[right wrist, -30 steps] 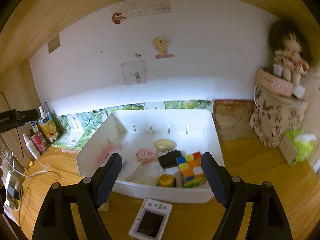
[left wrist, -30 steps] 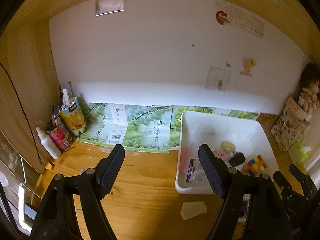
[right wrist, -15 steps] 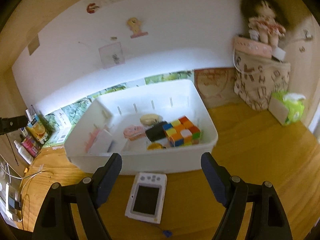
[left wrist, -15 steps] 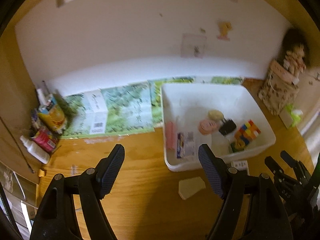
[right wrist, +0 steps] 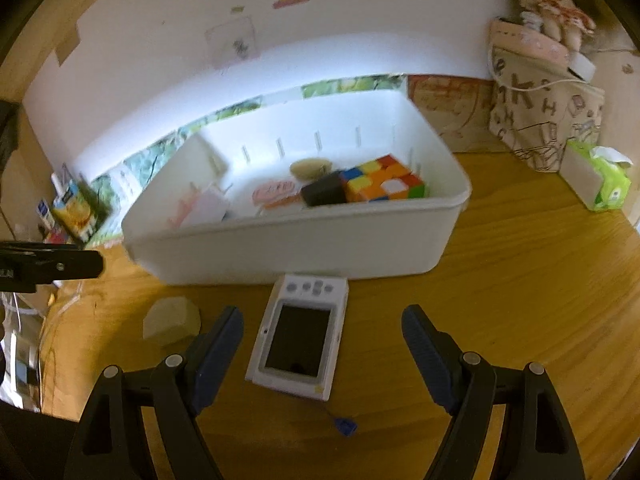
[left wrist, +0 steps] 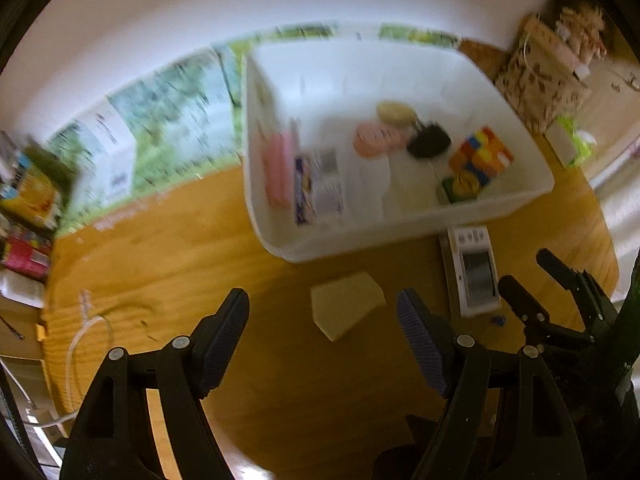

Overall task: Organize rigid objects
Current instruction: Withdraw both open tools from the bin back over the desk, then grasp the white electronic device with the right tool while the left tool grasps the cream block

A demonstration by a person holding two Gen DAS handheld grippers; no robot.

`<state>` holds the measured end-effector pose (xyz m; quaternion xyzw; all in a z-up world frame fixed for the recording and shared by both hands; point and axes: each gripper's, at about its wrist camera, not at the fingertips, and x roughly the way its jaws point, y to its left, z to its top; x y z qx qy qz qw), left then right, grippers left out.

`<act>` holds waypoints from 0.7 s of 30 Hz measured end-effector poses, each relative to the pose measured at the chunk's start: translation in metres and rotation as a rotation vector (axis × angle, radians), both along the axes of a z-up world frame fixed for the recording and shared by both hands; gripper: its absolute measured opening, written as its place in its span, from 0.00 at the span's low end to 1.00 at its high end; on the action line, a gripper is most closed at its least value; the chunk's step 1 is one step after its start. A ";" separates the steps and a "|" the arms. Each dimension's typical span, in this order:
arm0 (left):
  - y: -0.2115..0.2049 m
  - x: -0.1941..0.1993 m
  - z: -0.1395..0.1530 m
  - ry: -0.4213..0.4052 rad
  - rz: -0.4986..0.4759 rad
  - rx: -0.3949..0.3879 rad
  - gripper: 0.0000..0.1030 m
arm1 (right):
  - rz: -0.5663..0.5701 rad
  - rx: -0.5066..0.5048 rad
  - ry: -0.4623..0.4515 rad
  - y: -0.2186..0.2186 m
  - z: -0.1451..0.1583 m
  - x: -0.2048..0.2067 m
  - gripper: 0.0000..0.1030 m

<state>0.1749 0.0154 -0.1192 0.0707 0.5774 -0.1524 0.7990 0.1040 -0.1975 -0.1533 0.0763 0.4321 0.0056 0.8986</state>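
Left gripper (left wrist: 322,334): black two-finger tool with blue ribbed pads, fingers apart and holding nothing; it has dropped and tipped downward over the last second, so it now looks onto the desk instead of the wall.
Right gripper (right wrist: 322,346): same build, fingers apart and empty; it has also sunk, less sharply, and now frames the handheld device between its fingers without touching it.
Pale yellow flat angular piece (left wrist: 346,310): lies on the wooden desk (left wrist: 180,264) just ahead of the left fingers, slightly right of their midline, near the bin's front wall.
White handheld device with dark screen and buttons (right wrist: 300,338): flat on the desk, its button end just beside the bin's front wall.
White plastic bin (right wrist: 296,246): already holds a multicoloured puzzle cube (right wrist: 384,178), a black block (right wrist: 324,194), a pink round item (right wrist: 276,192), a tan oval item (right wrist: 310,168) and a few flat packets.
Change: both tools have come down from a survey height toward the two loose items.
Meaning: judged from this, each hand is lining up on its own pickup; neither is within closing reach yet.
Risk: both items are thin and flat, so pads may slide over them.
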 end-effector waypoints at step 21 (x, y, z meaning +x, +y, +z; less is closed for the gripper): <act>-0.012 0.022 -0.072 0.310 0.104 -0.058 0.77 | 0.189 -0.093 0.140 0.039 -0.039 0.017 0.80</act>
